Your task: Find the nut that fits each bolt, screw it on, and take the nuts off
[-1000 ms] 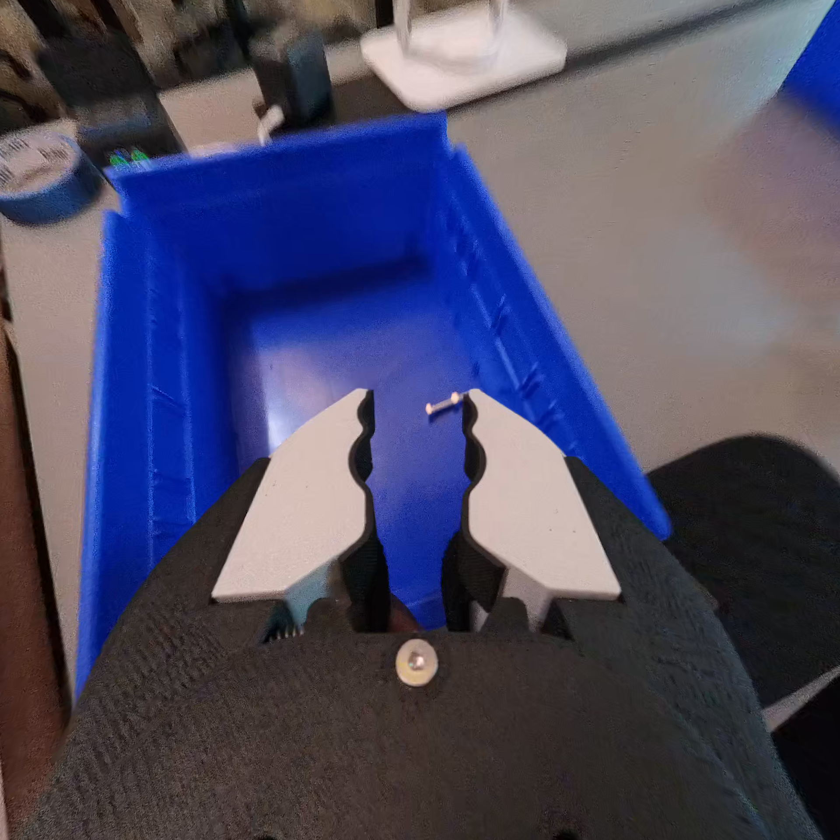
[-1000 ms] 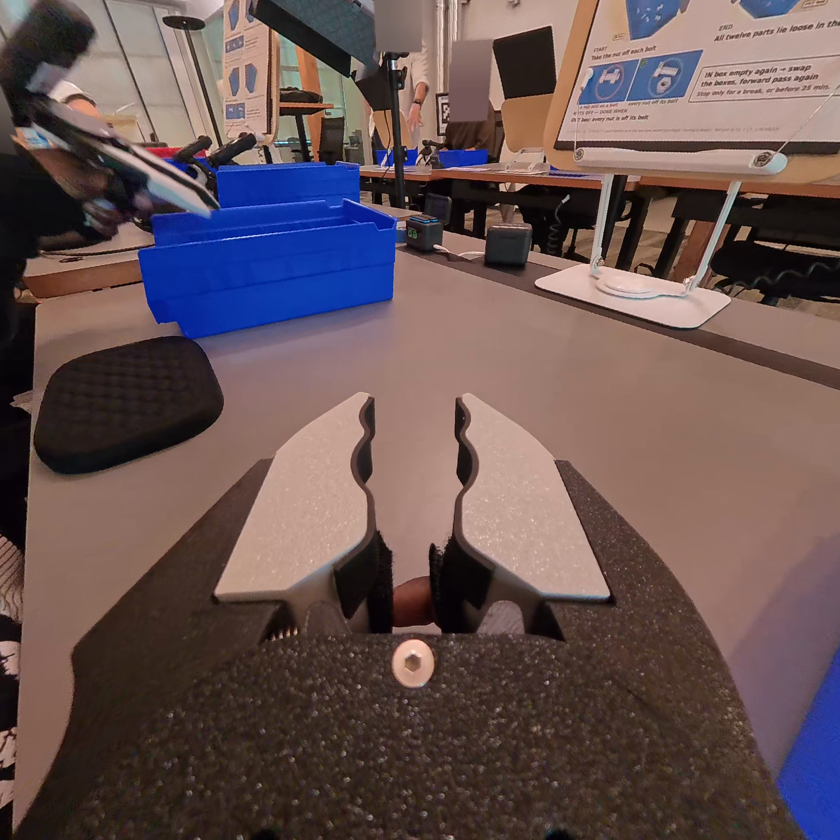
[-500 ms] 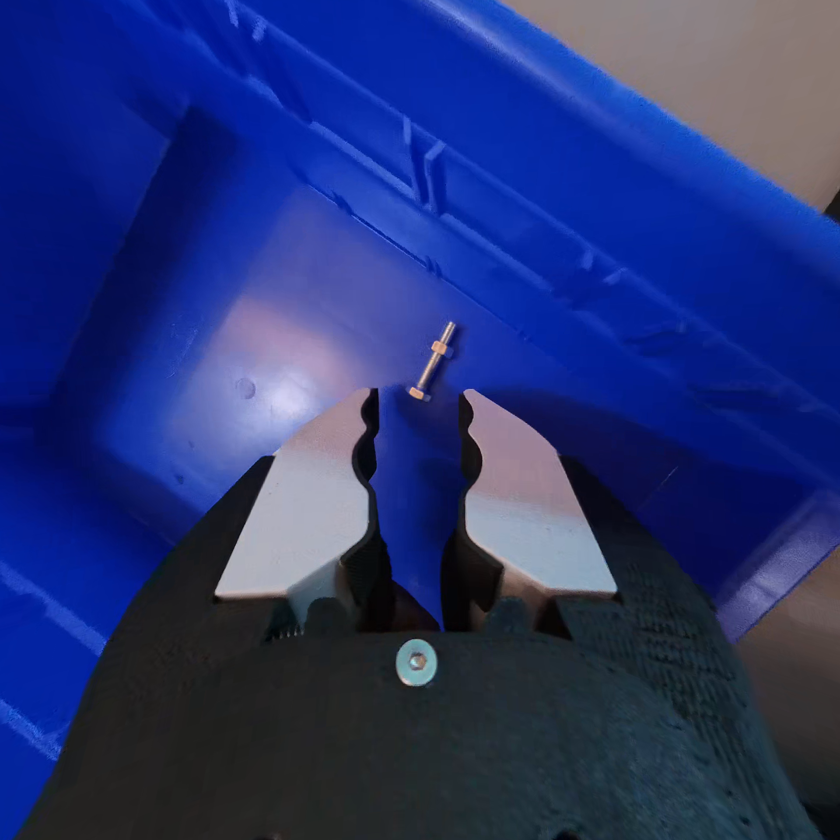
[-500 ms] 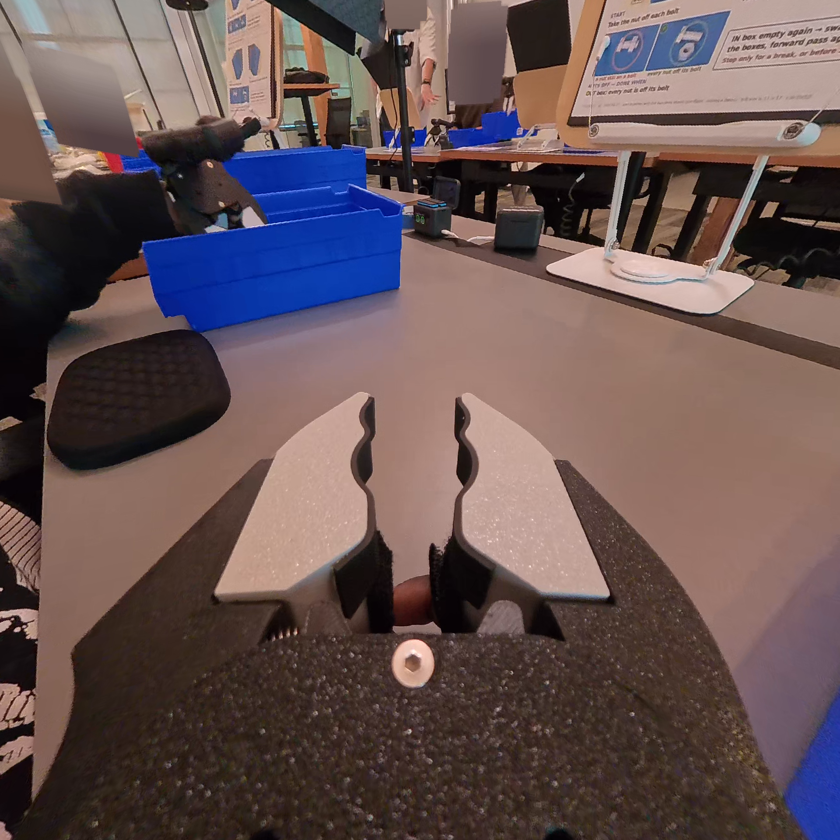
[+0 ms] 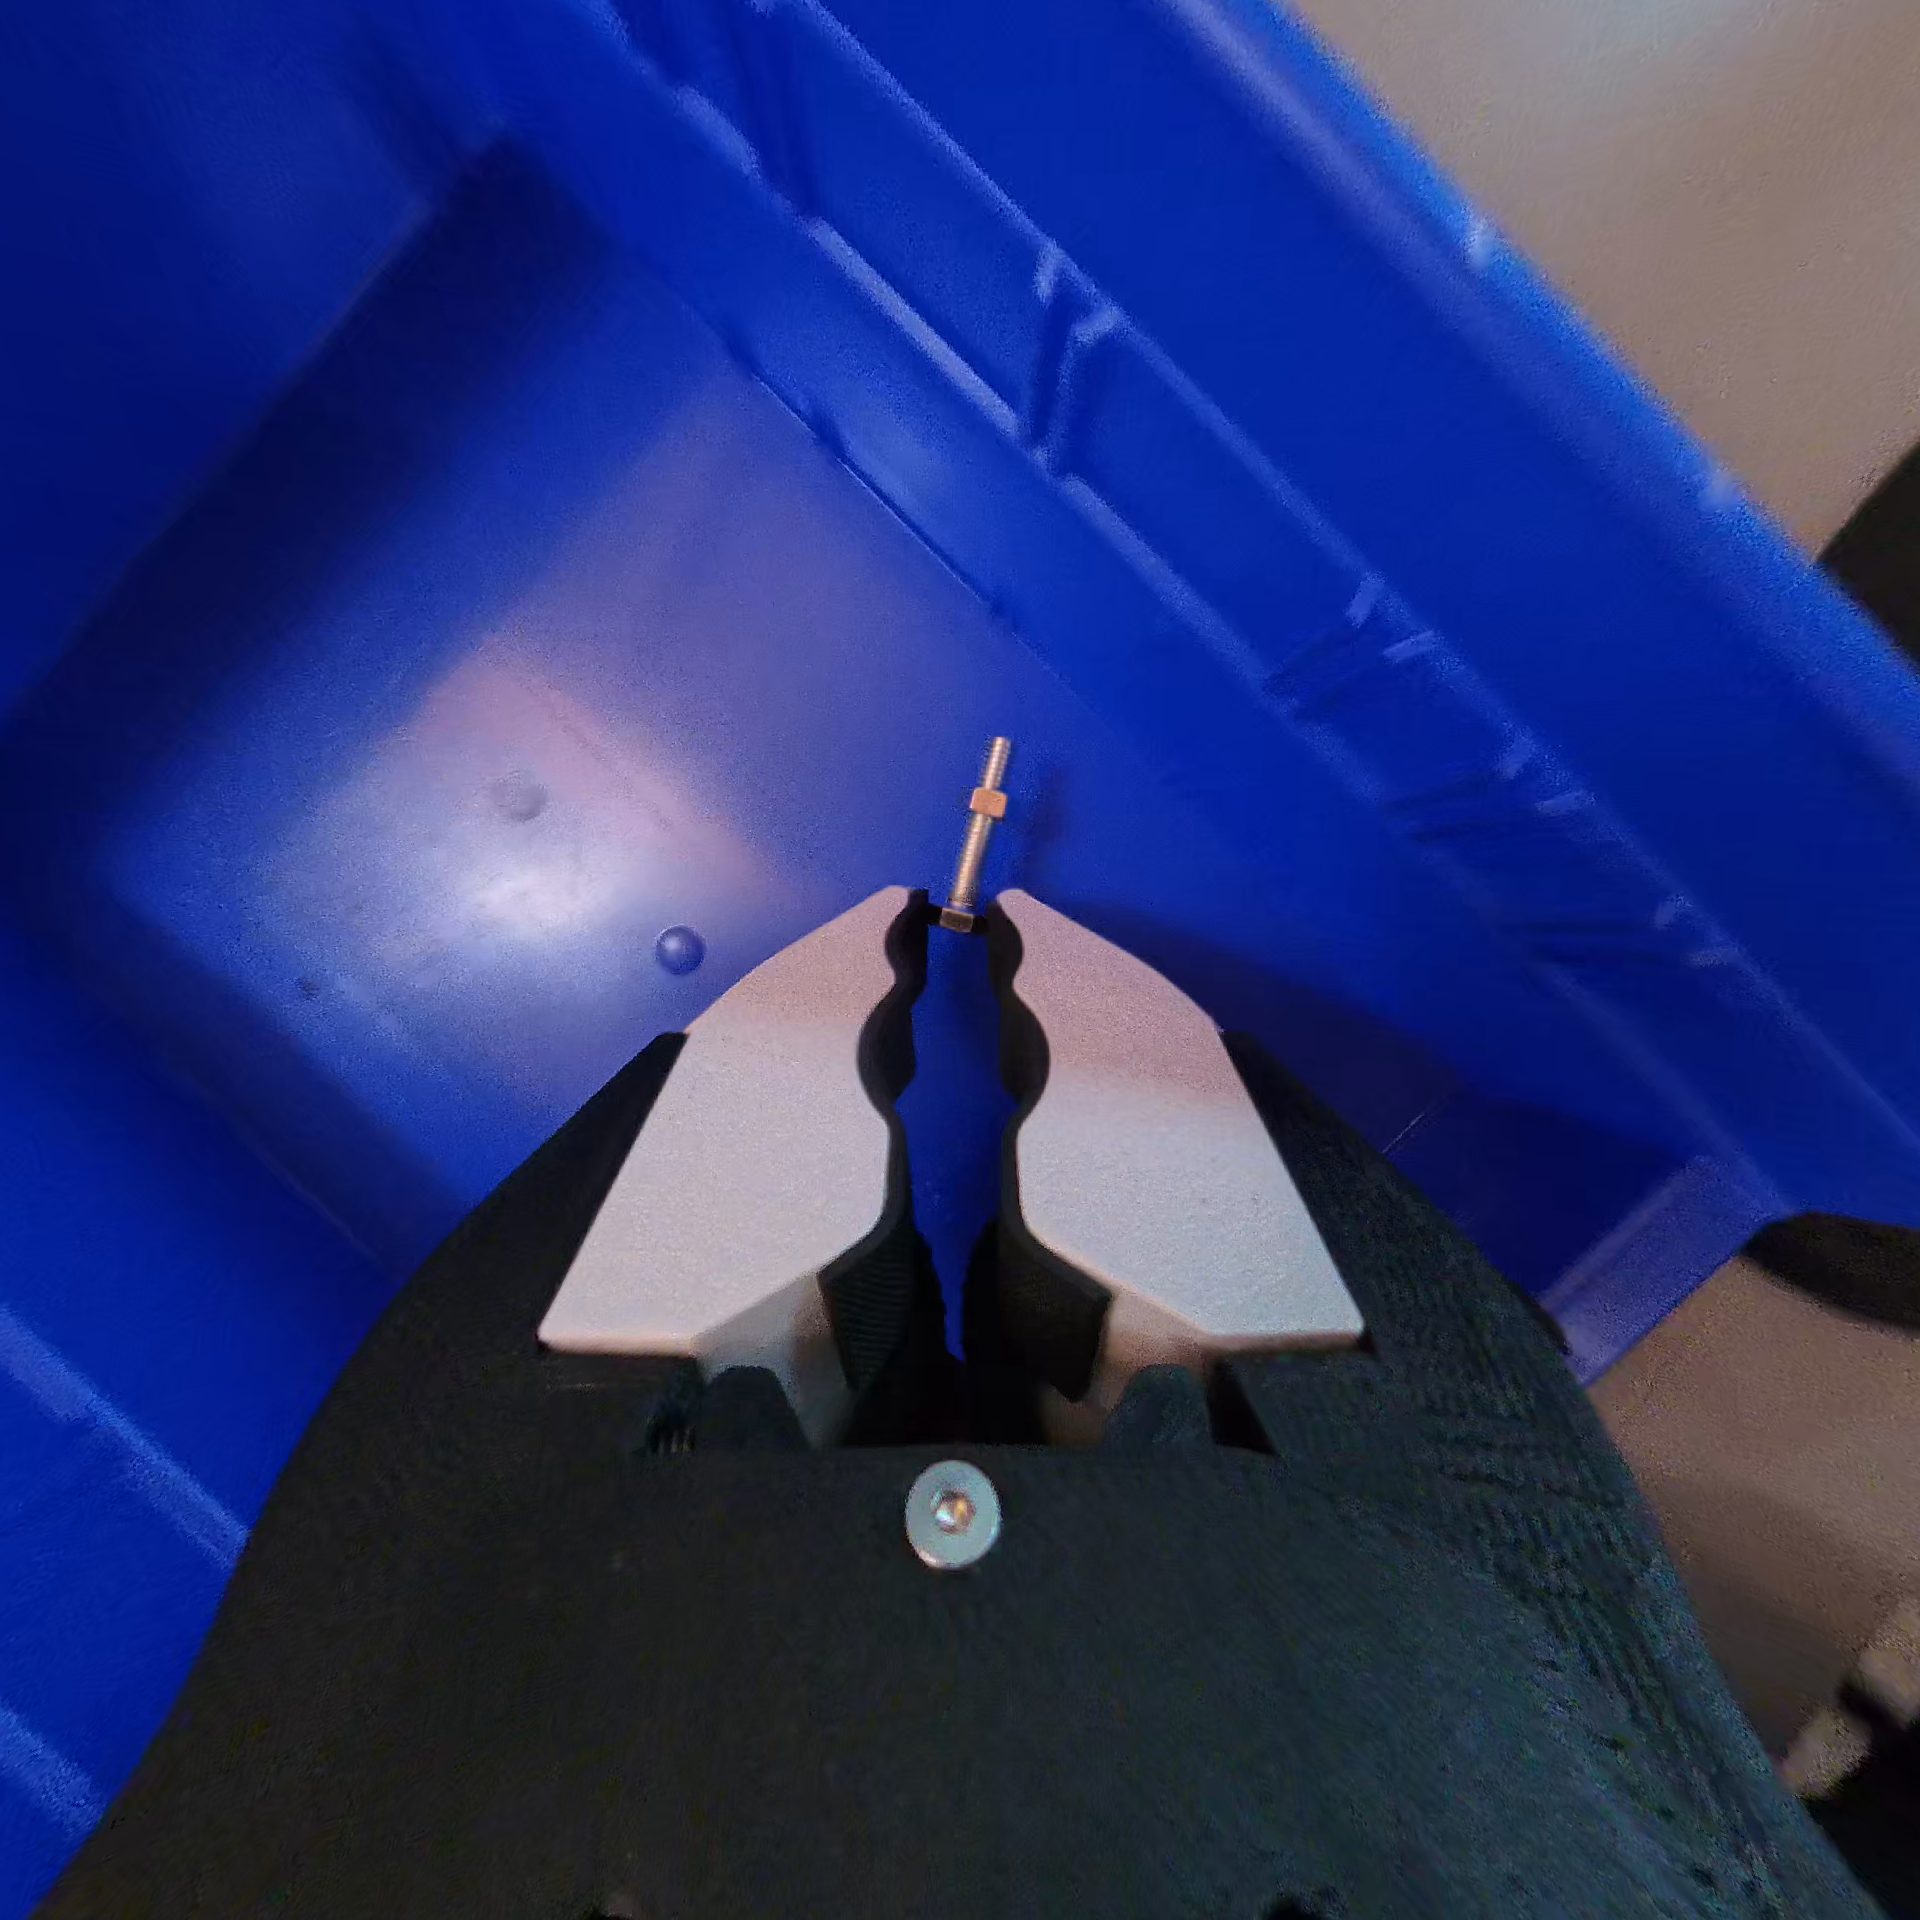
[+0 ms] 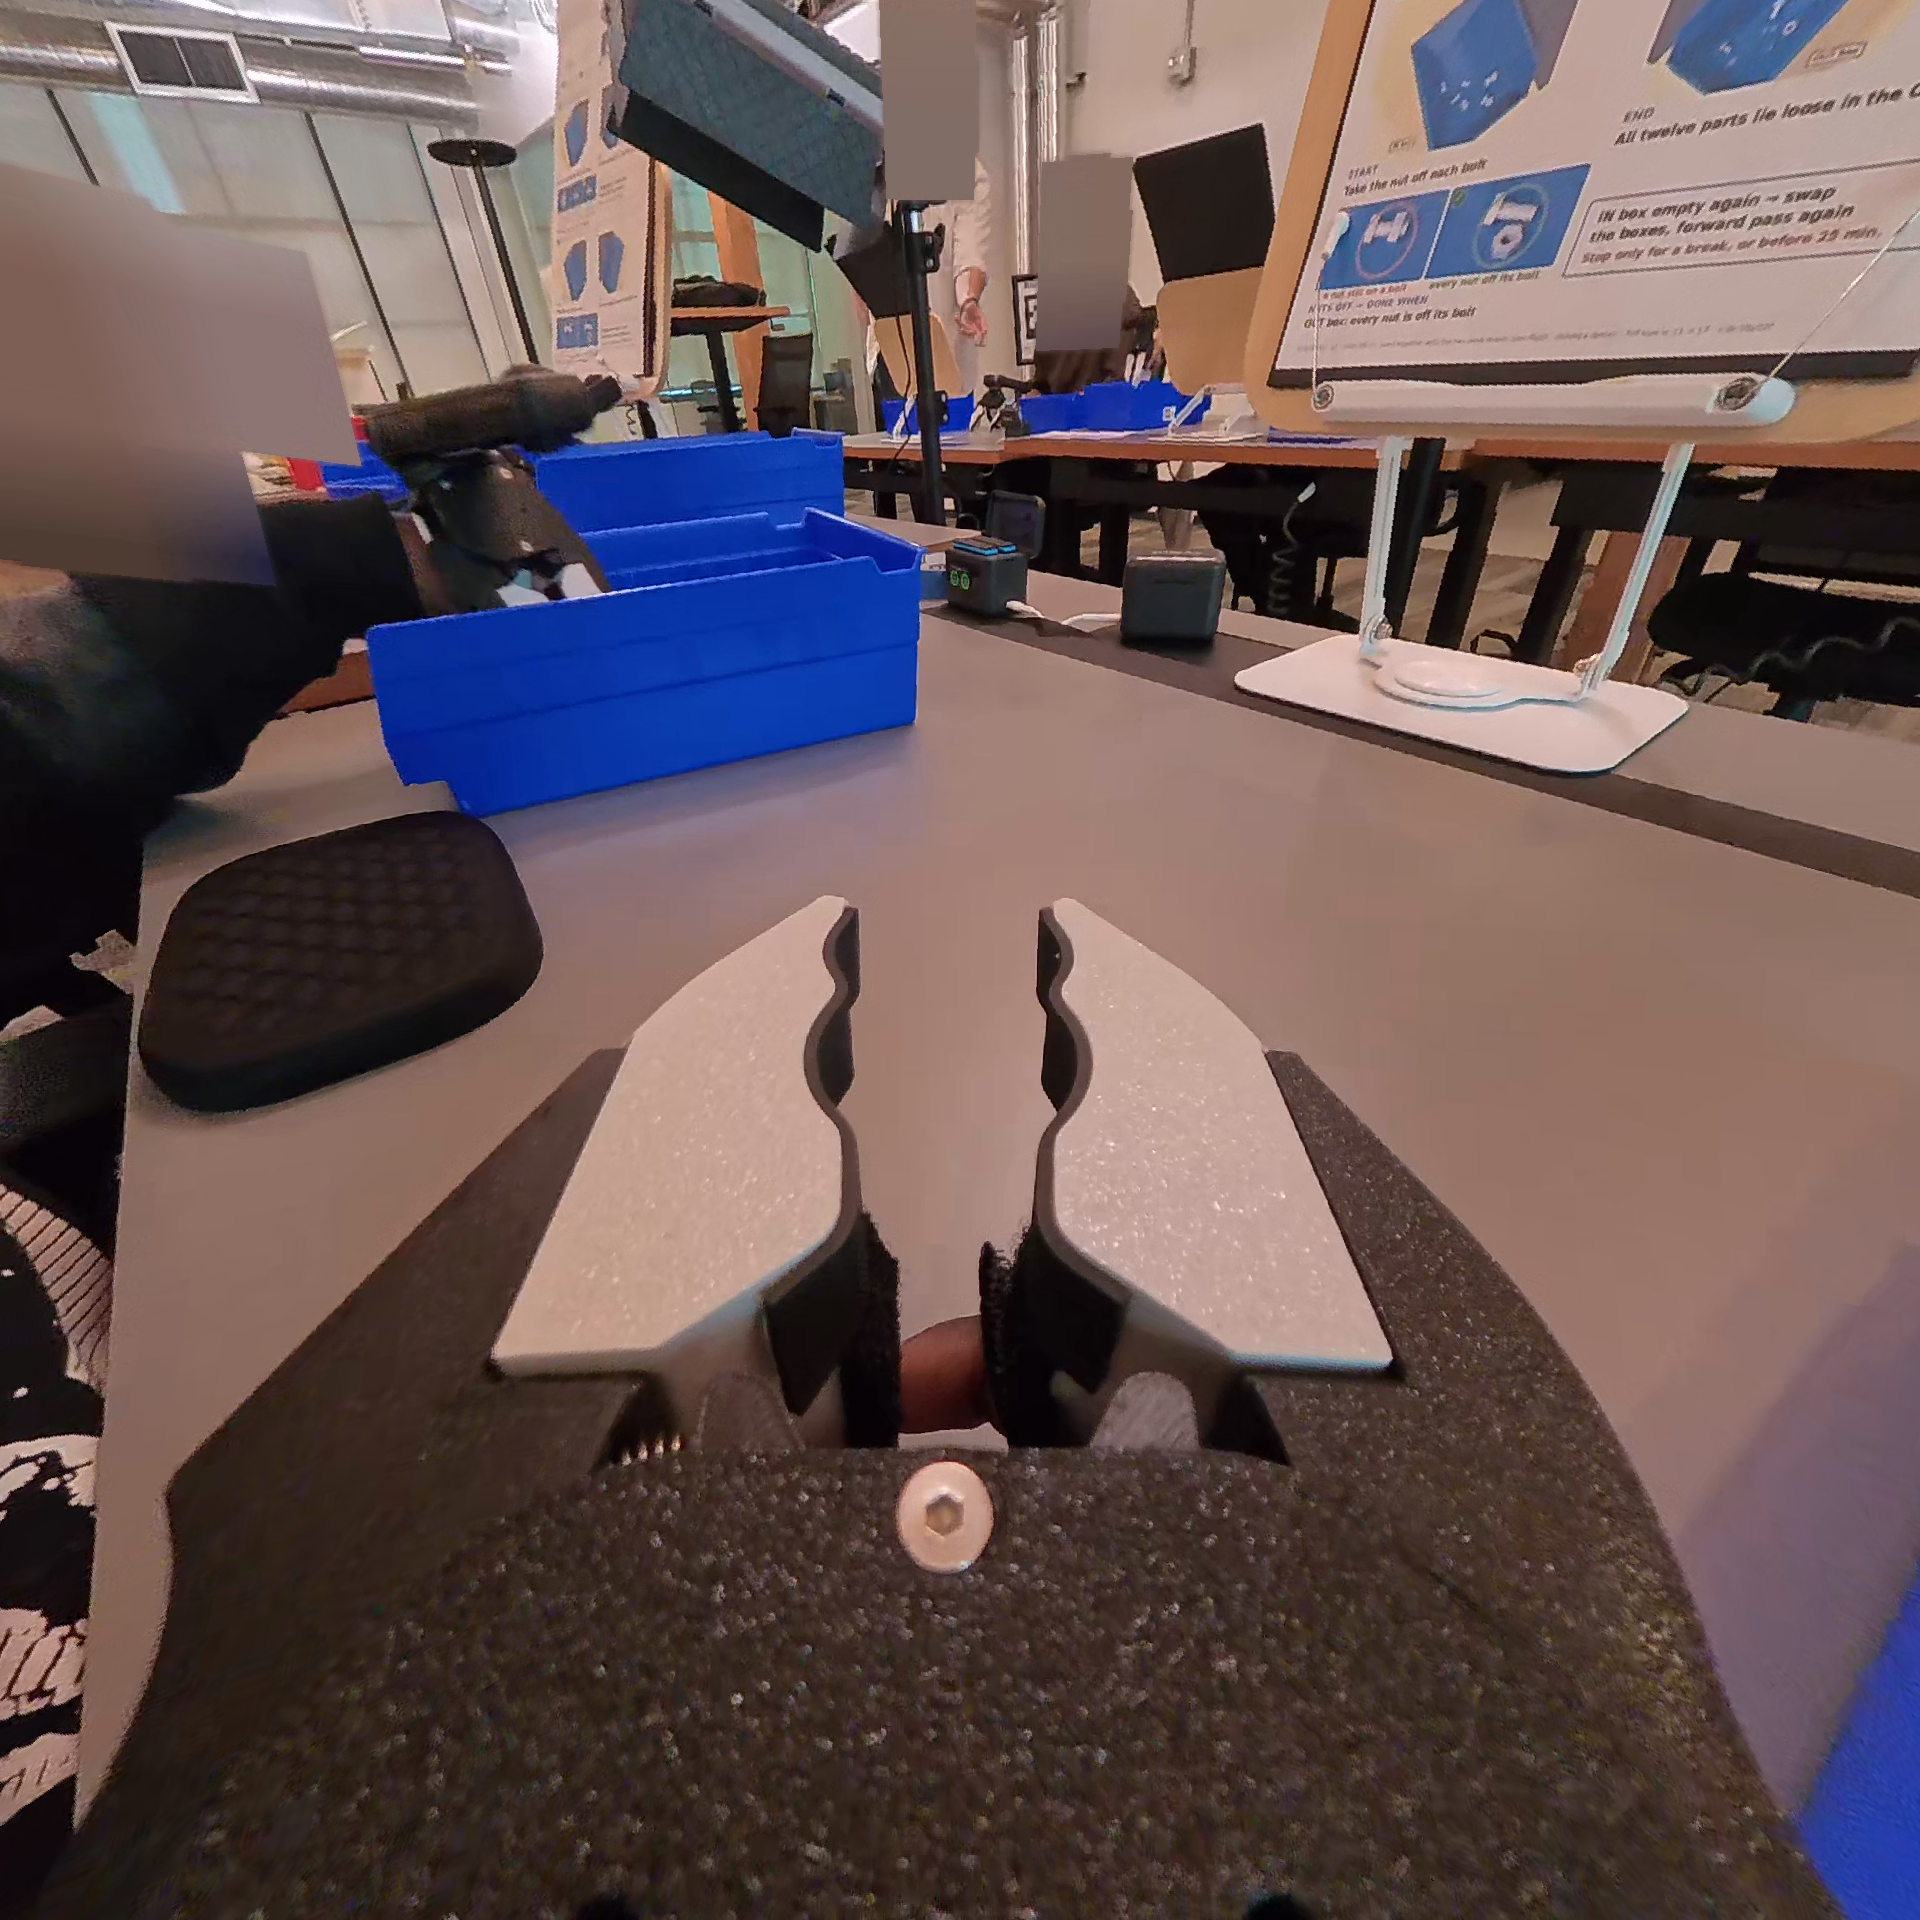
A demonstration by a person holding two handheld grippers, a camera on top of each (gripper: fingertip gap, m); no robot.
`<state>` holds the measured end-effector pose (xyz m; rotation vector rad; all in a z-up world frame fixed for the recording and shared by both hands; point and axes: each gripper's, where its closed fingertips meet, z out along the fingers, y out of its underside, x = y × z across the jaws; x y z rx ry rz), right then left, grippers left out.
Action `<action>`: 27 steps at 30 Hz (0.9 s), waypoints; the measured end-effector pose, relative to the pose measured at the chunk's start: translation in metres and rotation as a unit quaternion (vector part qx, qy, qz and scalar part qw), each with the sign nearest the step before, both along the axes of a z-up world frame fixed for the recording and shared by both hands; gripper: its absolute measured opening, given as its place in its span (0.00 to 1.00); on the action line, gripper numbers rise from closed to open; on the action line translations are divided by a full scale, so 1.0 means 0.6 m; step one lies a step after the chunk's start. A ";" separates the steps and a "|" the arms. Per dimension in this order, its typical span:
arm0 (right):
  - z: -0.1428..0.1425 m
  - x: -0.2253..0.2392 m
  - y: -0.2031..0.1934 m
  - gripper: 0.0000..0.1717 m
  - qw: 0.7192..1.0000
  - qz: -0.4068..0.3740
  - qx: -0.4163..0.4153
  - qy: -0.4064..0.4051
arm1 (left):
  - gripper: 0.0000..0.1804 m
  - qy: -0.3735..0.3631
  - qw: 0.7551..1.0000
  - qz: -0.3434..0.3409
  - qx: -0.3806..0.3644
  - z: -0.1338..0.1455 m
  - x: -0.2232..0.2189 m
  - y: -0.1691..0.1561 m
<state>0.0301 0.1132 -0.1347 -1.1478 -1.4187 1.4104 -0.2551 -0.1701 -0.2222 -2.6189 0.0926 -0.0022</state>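
One bolt (image 5: 975, 844), one nut (image 5: 988, 801) on it, two tongs (image 5: 961, 920) (image 6: 948, 925), one black pad (image 6: 338, 951), one white stand (image 6: 1460, 707)

The left gripper (image 5: 958, 912) points steeply down, its fingertips (image 5: 1023, 914) drawn close and pinching a small metal piece at their very ends. The right gripper (image 6: 948, 925) lies low and nearly level, its fingers (image 6: 727, 1101) parted with nothing between them.

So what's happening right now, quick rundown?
Left gripper closed on bolt head inside blue bin. Nut on bolt. Right gripper open, empty, above table. Nothing blocking.
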 end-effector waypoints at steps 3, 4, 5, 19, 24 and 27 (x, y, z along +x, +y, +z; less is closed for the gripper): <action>0.002 0.001 -0.002 0.19 1.000 0.003 0.001 0.005 | 0.06 0.027 0.987 0.090 0.127 0.066 -0.013 0.003; 0.002 0.002 -0.002 0.19 1.000 0.004 0.001 0.006 | 0.06 0.039 0.978 0.113 0.171 0.093 -0.013 0.004; 0.002 0.002 -0.002 0.19 1.000 0.004 0.001 0.006 | 0.06 0.051 0.967 0.131 0.213 0.122 -0.009 0.005; 0.006 0.004 -0.026 0.18 0.999 0.028 0.042 0.021 | 0.06 -0.133 0.794 -0.053 0.590 0.318 0.361 0.239; 0.033 0.003 -0.060 0.18 0.996 0.069 0.004 0.050 | 0.06 -0.182 0.790 -0.093 0.578 0.269 0.433 0.302; 0.055 -0.006 -0.093 0.18 0.990 0.111 -0.059 0.072 | 0.06 -0.174 0.800 -0.111 0.563 0.240 0.447 0.312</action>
